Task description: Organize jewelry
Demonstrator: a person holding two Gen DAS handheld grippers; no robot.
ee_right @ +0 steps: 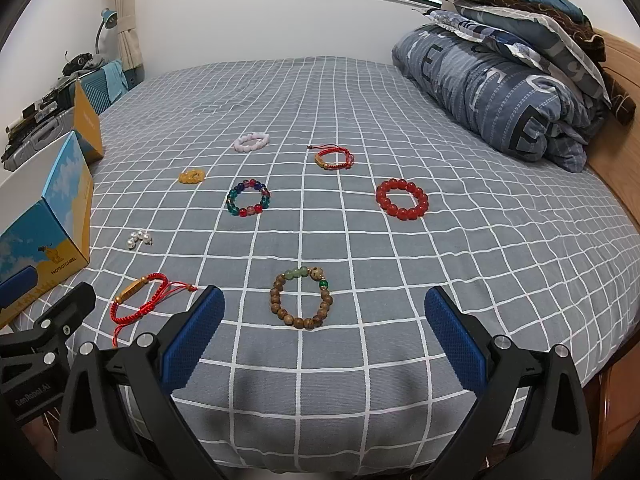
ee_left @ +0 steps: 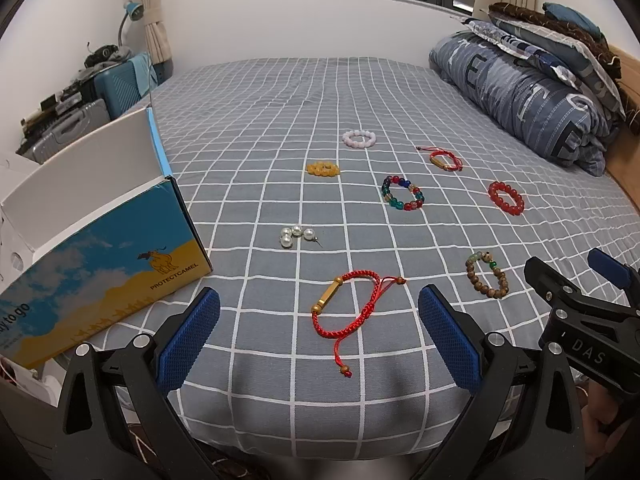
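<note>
Several bracelets lie on the grey checked bed [ee_left: 280, 128]. A red cord bracelet with a gold tube [ee_left: 346, 306] lies just ahead of my open, empty left gripper [ee_left: 318, 320]. A brown wooden bead bracelet [ee_right: 301, 297] lies just ahead of my open, empty right gripper [ee_right: 325, 320]. Farther off are pearl earrings [ee_left: 296, 235], a multicoloured bead bracelet [ee_left: 403, 193], a red bead bracelet [ee_right: 401, 199], a yellow bead bracelet [ee_left: 322, 169], a pale pink bead bracelet [ee_left: 359, 138] and a second red cord bracelet [ee_right: 334, 157]. An open blue and yellow cardboard box [ee_left: 100, 264] stands at the left.
A folded blue quilt with pillows [ee_right: 500, 76] lies at the bed's right, against a wooden headboard [ee_right: 616, 92]. Suitcases and clutter [ee_left: 80, 92] stand beyond the bed's left edge. The bed's front edge is just below both grippers.
</note>
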